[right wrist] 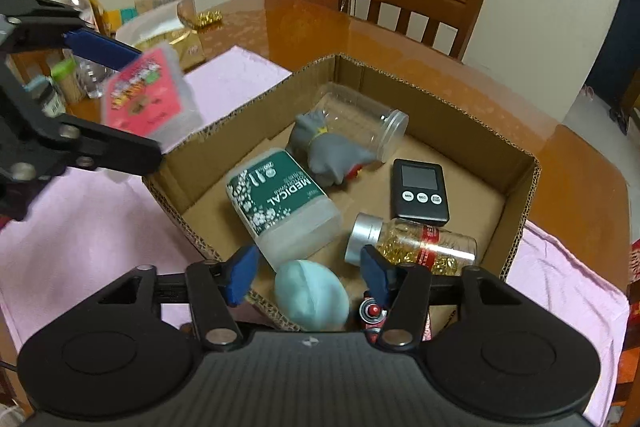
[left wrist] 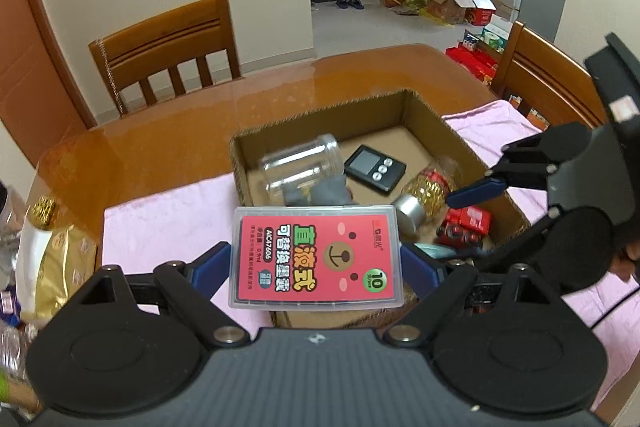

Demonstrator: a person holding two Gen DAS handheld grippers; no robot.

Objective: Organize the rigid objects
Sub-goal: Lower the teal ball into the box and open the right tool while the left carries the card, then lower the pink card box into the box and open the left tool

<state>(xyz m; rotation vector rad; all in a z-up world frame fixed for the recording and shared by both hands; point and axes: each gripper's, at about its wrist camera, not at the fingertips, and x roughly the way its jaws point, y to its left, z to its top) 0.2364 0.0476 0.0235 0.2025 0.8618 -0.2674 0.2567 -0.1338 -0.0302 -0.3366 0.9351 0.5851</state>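
Over the near rim of the cardboard box (left wrist: 424, 107), which sits on a pink cloth (left wrist: 168, 215) on the desk (left wrist: 160, 115), the left tongs (left wrist: 316, 263) are clamped on a flat plastic case with a red bear label (left wrist: 316, 259), one blue pad on each long side. The right tongs (right wrist: 308, 273) stand partly open above the box's near corner with nothing between the pads. Only the right wrist view shows the white tub with a green label (right wrist: 280, 207), lying on the box floor, and the pale blue egg-shaped thing (right wrist: 312, 295) just below the tongs. Both views show the clear jar (right wrist: 360, 119) on its side, the grey toy (right wrist: 328, 151), the black timer (right wrist: 420, 191) and the bottle of gold capsules (right wrist: 416, 243). A small red item (right wrist: 372, 311) is mostly hidden behind the right pad. Bags and jars at the desk's left edge are blurred.
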